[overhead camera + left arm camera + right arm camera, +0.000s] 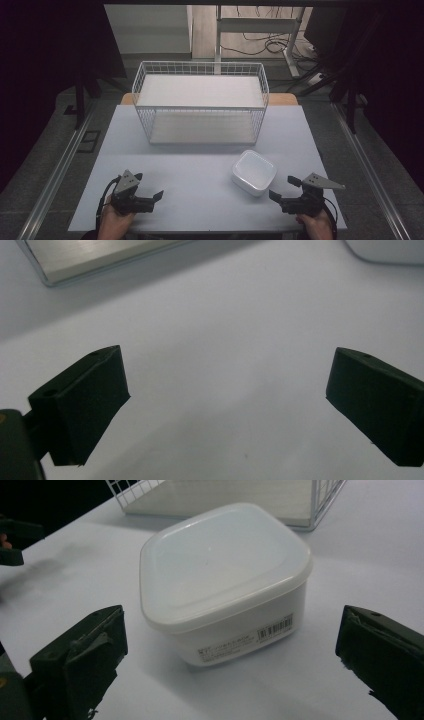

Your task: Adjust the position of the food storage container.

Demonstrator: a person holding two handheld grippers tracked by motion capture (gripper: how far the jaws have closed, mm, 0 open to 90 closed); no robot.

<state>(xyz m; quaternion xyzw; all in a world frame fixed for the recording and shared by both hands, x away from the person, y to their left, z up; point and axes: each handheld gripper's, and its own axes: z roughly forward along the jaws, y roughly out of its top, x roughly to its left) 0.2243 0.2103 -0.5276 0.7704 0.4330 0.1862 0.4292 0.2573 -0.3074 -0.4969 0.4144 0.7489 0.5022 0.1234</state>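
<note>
White square plastic container (pixel 254 172) sat upright on the worktop (pixel 200 160), right of centre, lid closed and seated all round. Rounded corners, translucent white lid, opaque white body; barcode sticker (pixel 274 628) on one side wall, text too small to read. White wire basket (pixel 200 102) with a flat white shelf stood behind it, near, not touching.

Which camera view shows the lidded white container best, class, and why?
The right gripper view: the white container sits close, with lid, side wall and barcode label plain. The high view shows it small on the table; the left gripper view catches just a corner.
</note>
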